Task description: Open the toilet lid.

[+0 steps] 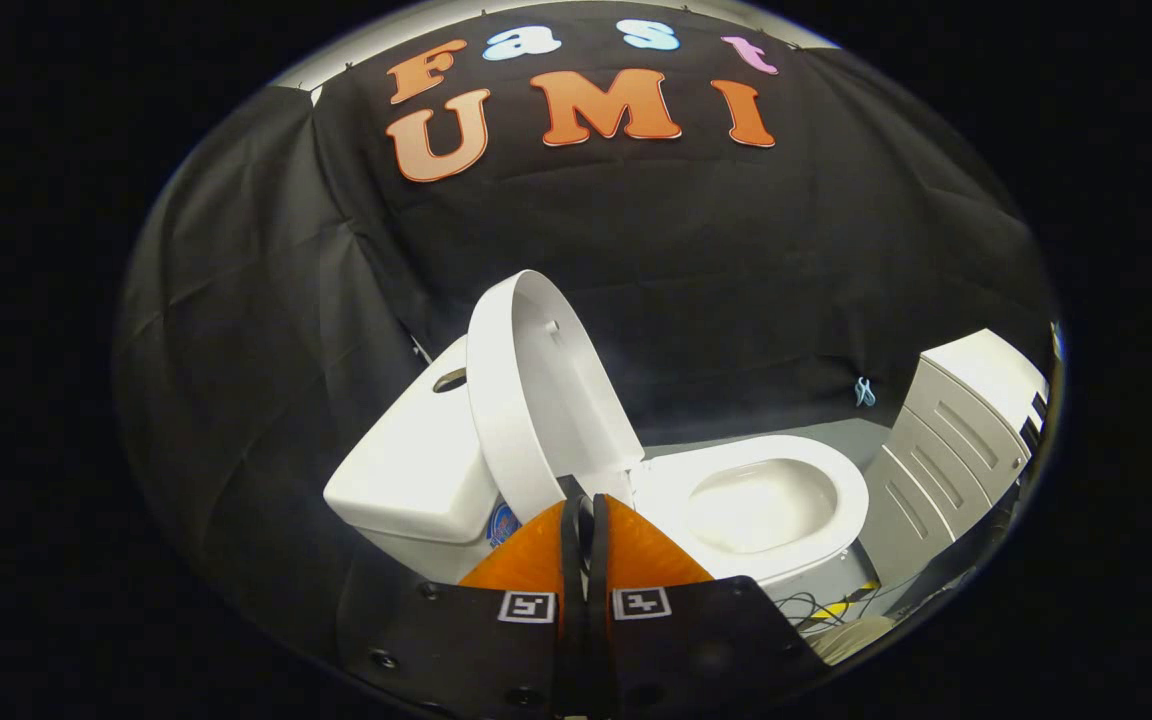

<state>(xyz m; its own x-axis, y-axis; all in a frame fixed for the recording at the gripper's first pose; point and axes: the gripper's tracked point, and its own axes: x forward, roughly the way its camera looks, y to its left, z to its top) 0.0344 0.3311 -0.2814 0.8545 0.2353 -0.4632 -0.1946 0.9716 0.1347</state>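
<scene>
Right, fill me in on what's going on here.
A person is working a hand-held gripper at a toilet in a booth. The lid is already raised, leaning back toward the tank, so the seat and bowl are uncovered. The fingers are closed together with nothing between them, just in front of the lid's lower edge near the hinge. A white cabinet stands beyond the bowl.

The camera is riding on the gripper [584, 500], looking forward along its pressed-together fingers, sitting close beside the toilet [756, 500], facing the black cloth wall [736, 250].
</scene>
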